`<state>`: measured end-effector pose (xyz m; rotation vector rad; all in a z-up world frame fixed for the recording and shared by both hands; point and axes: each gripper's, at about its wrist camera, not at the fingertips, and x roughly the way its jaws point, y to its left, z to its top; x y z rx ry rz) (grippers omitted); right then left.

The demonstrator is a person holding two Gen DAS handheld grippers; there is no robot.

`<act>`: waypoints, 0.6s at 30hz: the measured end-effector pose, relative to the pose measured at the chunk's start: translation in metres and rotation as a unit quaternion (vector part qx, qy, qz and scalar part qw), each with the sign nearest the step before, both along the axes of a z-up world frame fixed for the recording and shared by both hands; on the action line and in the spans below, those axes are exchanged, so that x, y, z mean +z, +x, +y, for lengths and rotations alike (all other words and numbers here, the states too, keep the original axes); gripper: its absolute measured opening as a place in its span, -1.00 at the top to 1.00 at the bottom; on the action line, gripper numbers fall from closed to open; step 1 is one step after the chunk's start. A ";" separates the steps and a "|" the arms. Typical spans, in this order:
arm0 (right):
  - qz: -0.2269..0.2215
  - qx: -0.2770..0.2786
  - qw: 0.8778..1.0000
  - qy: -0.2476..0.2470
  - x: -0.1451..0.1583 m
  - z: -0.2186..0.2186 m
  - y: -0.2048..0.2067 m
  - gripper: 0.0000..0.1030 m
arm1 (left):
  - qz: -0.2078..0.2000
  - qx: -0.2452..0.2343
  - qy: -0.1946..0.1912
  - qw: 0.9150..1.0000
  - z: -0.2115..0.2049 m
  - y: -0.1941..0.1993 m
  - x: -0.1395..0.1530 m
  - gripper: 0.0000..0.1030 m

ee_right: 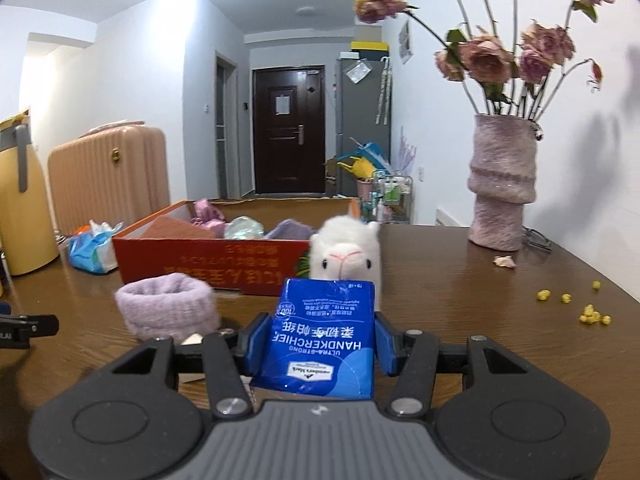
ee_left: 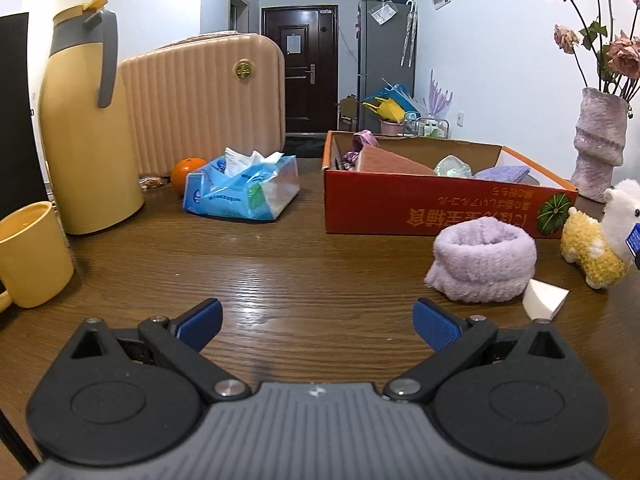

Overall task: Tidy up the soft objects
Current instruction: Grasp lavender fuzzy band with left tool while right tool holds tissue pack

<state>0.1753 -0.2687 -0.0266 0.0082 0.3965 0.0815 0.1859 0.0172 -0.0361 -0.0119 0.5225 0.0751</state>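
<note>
My right gripper [ee_right: 320, 340] is shut on a blue handkerchief pack [ee_right: 320, 344], held above the wooden table [ee_right: 460, 312]. Just beyond the pack stands a white and yellow alpaca plush [ee_right: 346, 256], also seen at the right edge of the left wrist view, the alpaca plush [ee_left: 596, 236]. A lilac fuzzy band [ee_left: 482, 264] lies in front of the red cardboard box [ee_left: 400, 204], which holds several soft items. A white sponge wedge [ee_left: 546, 298] lies beside the band. My left gripper [ee_left: 318, 326] hovers open over bare table, left of the band [ee_right: 170, 306].
At the left stand a yellow thermos [ee_left: 86, 128], a yellow mug [ee_left: 30, 254], an orange [ee_left: 186, 174], an open blue tissue pack [ee_left: 244, 188] and a pink suitcase [ee_left: 208, 100]. A pink vase [ee_right: 502, 184] with dried roses stands at the right, with yellow crumbs [ee_right: 592, 314] nearby.
</note>
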 end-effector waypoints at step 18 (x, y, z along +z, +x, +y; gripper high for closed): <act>-0.001 -0.052 0.999 0.004 -0.003 -0.045 0.014 -0.02 | 0.006 -0.061 -0.029 0.998 -0.064 0.042 0.000 -1.00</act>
